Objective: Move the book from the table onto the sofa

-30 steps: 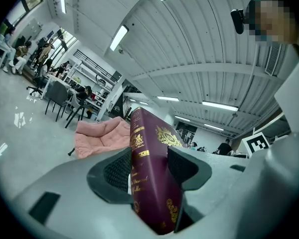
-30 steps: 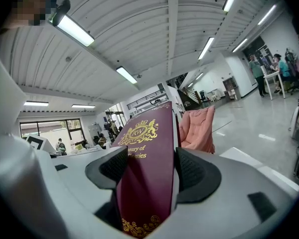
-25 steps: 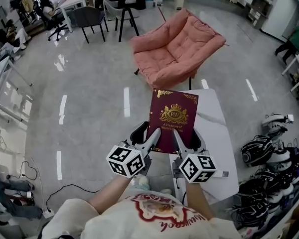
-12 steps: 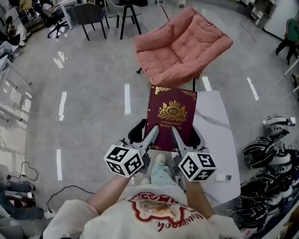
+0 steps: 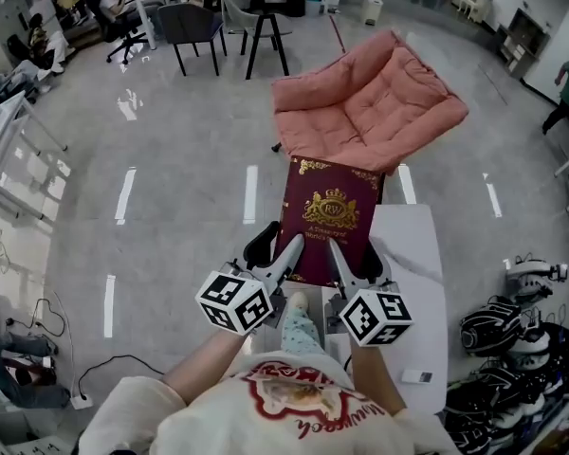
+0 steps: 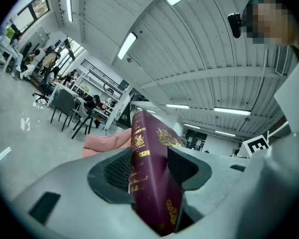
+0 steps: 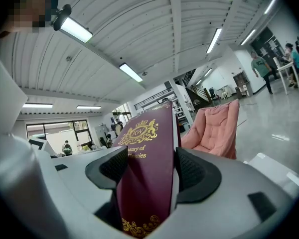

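Now book [image 5: 330,218] nearer sofa [image 5: 370,102] | L gripper [image 5: 292,247] + R gripper [image 5: 334,251] both clamped on

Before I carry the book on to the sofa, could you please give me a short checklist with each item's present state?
1. Left gripper shut on the book: ok.
2. Right gripper shut on the book: ok.
3. Book held up off the table: ok.
4. Sofa seat free of things: ok.
5. Floor just in front of the sofa, hidden behind the book: cannot tell.
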`<state>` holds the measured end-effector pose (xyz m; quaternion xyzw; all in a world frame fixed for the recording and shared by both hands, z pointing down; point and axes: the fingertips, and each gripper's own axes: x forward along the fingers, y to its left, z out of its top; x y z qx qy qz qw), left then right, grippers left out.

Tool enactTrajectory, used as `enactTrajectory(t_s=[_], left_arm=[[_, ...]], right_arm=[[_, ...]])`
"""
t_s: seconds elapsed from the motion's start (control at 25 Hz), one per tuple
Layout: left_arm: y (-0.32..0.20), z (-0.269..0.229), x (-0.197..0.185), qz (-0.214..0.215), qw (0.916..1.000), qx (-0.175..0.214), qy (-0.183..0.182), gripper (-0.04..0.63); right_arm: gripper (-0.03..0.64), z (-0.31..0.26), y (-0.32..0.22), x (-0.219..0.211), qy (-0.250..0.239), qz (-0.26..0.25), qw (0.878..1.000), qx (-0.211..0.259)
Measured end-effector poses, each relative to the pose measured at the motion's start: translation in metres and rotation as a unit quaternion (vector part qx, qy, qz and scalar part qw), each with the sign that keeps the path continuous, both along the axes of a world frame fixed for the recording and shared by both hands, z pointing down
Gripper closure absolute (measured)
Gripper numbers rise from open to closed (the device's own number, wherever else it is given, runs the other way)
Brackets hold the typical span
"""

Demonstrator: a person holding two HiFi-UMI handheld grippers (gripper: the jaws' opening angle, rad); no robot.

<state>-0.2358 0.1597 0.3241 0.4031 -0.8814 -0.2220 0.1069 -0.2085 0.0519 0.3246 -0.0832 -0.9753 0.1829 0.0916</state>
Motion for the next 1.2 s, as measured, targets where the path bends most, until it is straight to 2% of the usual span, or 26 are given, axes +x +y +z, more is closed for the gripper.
enactTrajectory(t_s=[0.32, 0.56, 0.8, 1.2], left_arm=[[-0.042, -0.008, -0.097, -0.021, 0.9997, 0.007, -0.013, 0.388], [-0.072, -0.013, -0.151, -0.037, 0.9990, 0.018, -0.019, 0.388], [-0.088, -0.001, -0.180, -0.043, 0.9989, 0.018, -0.002, 0.388], [-0.102, -0.003, -0.211, -0.043, 0.9989, 0.019, -0.001, 0.388]], right_arm=[[0.330, -0.007, -0.042, -0.100, -0.005, -0.019, 1.000, -0.002], [0.330, -0.010, -0.074, -0.154, -0.004, -0.029, 1.000, 0.001], [0.330, 0.004, -0.091, -0.183, 0.012, -0.031, 0.999, -0.005], [0.330, 0.001, -0.105, -0.212, 0.014, -0.031, 0.999, -0.009]])
